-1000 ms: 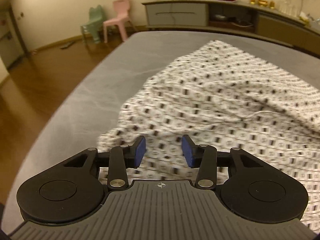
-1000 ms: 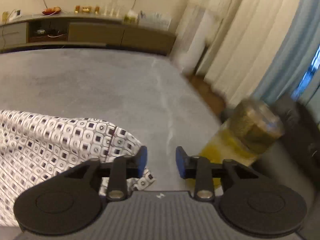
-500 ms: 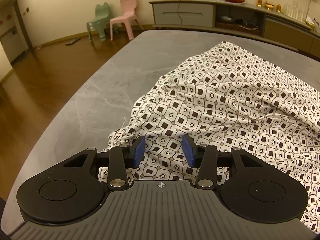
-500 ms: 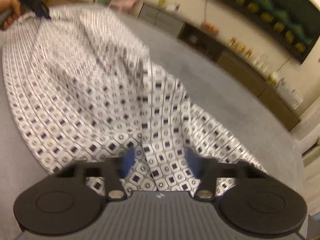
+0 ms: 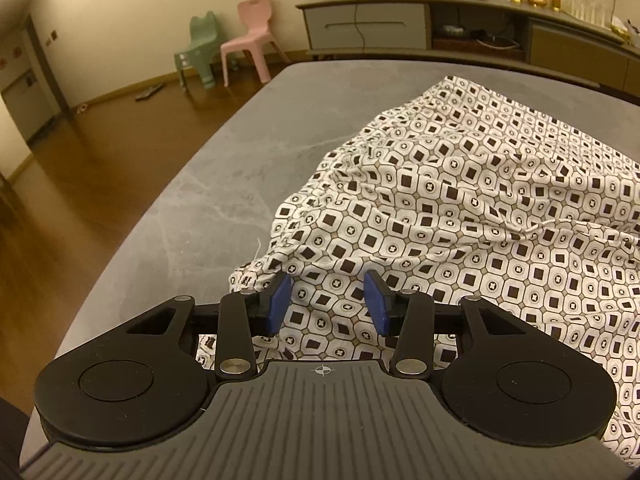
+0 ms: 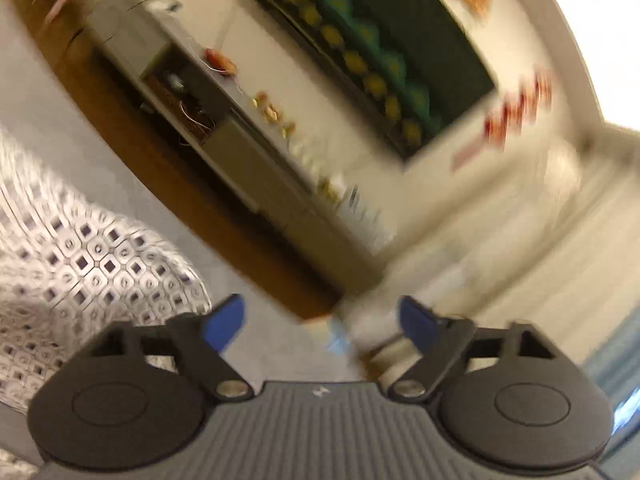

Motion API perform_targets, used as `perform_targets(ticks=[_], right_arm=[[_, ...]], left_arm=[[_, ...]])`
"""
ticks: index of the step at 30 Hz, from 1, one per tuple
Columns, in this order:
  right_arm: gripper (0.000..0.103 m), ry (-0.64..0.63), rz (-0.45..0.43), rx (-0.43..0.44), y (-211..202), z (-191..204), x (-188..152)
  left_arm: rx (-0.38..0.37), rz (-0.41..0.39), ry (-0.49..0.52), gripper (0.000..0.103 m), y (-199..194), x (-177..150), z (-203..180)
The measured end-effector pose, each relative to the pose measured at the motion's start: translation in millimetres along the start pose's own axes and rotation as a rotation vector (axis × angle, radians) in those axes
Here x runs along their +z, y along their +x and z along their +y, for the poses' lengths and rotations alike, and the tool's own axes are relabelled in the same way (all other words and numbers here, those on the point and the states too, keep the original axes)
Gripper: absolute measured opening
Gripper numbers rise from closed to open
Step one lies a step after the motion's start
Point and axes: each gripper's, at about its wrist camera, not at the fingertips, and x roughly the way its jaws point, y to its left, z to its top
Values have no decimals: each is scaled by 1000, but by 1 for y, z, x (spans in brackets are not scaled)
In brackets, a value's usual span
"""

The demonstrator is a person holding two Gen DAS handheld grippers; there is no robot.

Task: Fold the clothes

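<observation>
The patterned garment lies rumpled, no crisp fold visible, toward the table's near-left edge. My left gripper hovers over its hem, jaws apart, nothing between. My right gripper, blurred, seems wide open and empty.

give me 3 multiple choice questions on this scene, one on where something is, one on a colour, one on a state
1. Where does the patterned cloth lie?
A. on the floor
B. on the grey table
C. over a chair

2. What colour is the chair beside the green chair?
A. pink
B. blue
C. black

3. How do the left tongs stand?
A. shut on the cloth
B. open over the cloth
C. out of view

Answers:
1 B, the cloth spreads over the grey top.
2 A, it shows pink against the wall.
3 B, a clear gap separates the blue pads, with cloth seen between them.
</observation>
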Motion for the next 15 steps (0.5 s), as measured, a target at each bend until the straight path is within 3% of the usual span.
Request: perform_targets(ticks=[3,5,7,9,12,15], right_arm=[[79,311,58,117,-13,-38,-43],[80,348,69,226,-25,-40,-78],[79,378,78,337,-37,-40,-113],[79,279,67,408,-37,-18,-116],[82,108,-27,526,-34,24,-93],[82,86,13,567,-25,38,-89]], left_arm=[[-30,-91,-24,24,-23,8,-3],[-90,-175,-42,25,-42,16,-6],[-132,-196,-40,26,-45,31,-11],[-140,-192,-39,25,-40,51,-16],[-151,-159,23,25,-16,90,-37],[-175,-91,145,26,17,121,-75]])
